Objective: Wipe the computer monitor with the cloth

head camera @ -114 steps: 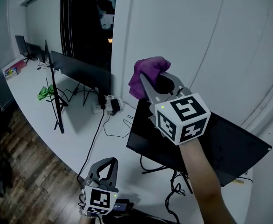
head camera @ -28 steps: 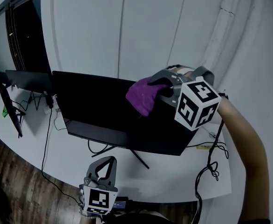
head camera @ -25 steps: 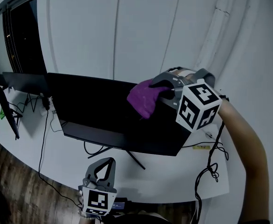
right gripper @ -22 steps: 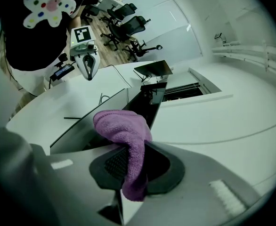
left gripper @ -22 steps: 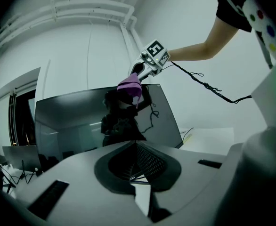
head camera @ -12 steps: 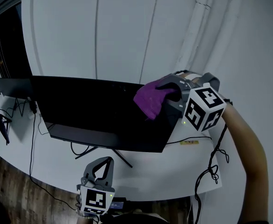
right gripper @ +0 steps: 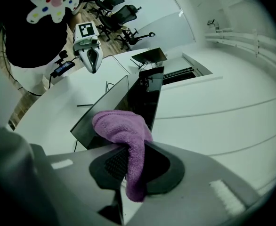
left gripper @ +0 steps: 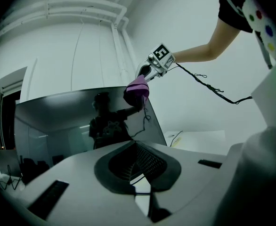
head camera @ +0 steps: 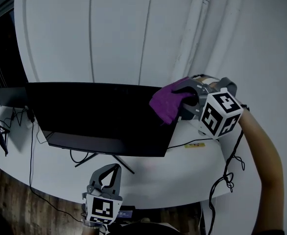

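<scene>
The purple cloth (head camera: 167,103) is sliding rightward, now reaching the upper right corner of the black monitor (head camera: 94,112), pinched between the right gripper (head camera: 181,98) jaws. The left gripper (head camera: 111,173) is hanging low, jaws pressed together on nothing. The cloth is looking soft, light and floppy, probably best held by a bunched fold. No legible writing is showing.
</scene>
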### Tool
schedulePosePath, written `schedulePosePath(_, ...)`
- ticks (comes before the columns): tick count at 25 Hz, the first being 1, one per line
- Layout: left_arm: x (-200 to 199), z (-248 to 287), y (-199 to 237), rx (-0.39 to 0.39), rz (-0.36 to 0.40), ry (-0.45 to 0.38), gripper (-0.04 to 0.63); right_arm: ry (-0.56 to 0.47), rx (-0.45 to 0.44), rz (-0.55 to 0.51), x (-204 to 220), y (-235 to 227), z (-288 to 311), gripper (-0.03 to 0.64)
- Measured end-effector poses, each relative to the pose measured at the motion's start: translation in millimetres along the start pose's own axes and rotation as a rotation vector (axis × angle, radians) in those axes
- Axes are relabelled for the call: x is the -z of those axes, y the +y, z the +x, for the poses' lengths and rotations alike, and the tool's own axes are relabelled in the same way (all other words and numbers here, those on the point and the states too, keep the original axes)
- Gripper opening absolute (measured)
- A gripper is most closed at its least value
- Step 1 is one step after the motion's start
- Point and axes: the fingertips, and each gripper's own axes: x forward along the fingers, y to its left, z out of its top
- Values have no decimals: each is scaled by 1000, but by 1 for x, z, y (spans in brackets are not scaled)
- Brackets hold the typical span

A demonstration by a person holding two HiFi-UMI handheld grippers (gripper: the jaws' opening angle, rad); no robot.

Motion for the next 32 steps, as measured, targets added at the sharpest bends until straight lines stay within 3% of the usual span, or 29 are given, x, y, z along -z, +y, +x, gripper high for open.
schedulePosePath(7,6,10,-14,3,9,14,6,0,9,34,24,18,2,67)
schedulePosePath(11,-3,14,-16,-4,11,21,6,-27,75,123,39,12,-6,67)
schedulePosePath(14,-15,7,-25,-16,15,15,6,-57,189,263,47,15,-33,67)
schedulePosePath(19,-17,-13,-32,-24,2,1,6,-146,331,597,29,61,-63,67)
schedulePosePath(24,-2,-11,-19,-44,-9,21,6,-271,342,918,4,123,-40,67)
schedulePosePath(32,5,-14,-24,-23,-25,25,6,-369,253,1197,-40,199,-21,67)
